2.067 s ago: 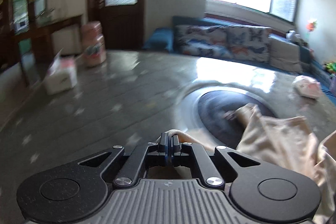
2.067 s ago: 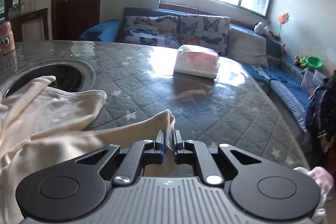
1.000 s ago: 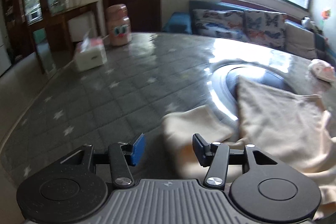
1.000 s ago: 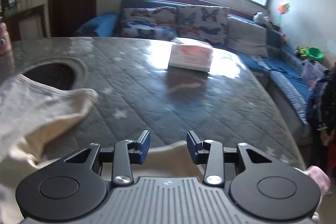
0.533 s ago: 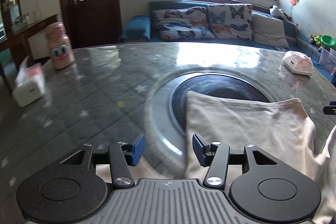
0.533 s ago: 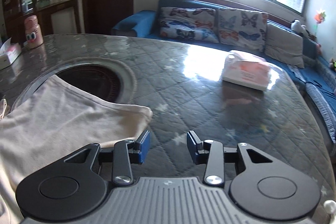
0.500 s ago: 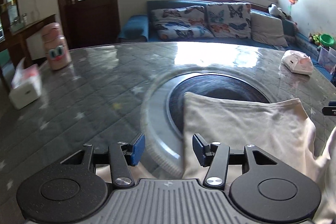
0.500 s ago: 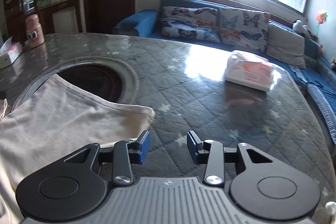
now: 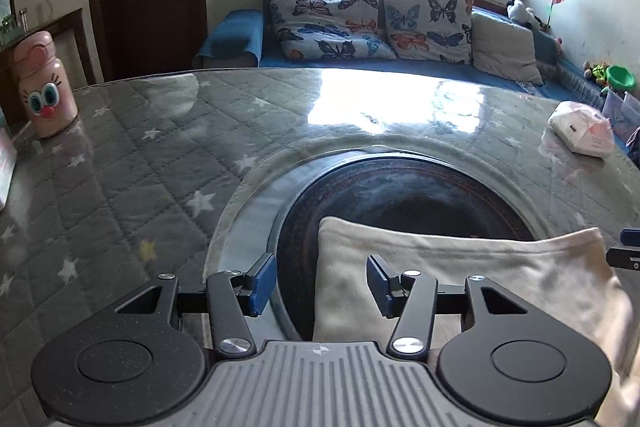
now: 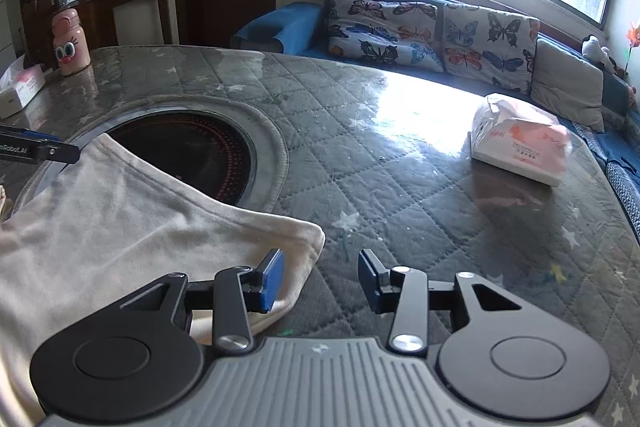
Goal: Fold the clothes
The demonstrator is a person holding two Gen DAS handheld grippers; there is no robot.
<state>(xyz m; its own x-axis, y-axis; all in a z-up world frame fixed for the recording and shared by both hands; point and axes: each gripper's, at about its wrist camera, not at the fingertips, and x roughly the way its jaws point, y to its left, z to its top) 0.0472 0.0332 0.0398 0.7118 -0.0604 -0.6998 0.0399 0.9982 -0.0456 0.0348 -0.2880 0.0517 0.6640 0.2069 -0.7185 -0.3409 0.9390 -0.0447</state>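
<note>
A cream garment [image 9: 460,267] lies flat on the round grey quilted table [image 9: 120,187], partly over the dark round plate [image 9: 400,195] set in its middle. My left gripper [image 9: 320,285] stands open at the garment's left corner, nothing between its blue pads. In the right wrist view the same cream garment [image 10: 120,227] spreads to the left. My right gripper [image 10: 318,281] is open just right of the garment's far right corner, with its left finger over the cloth edge. The tip of the other gripper [image 10: 36,149] shows at the left edge.
A pink cartoon bottle [image 9: 44,87] and a tissue box [image 10: 20,89] stand at the table's far left. A wrapped tissue pack [image 10: 520,143] lies at the right. A blue sofa with butterfly cushions [image 9: 380,23] runs behind the table under the window.
Both grippers were shut on the garment about two seconds ago, then opened and let it drop onto the table. Since then they drew back slightly and the cloth lies still.
</note>
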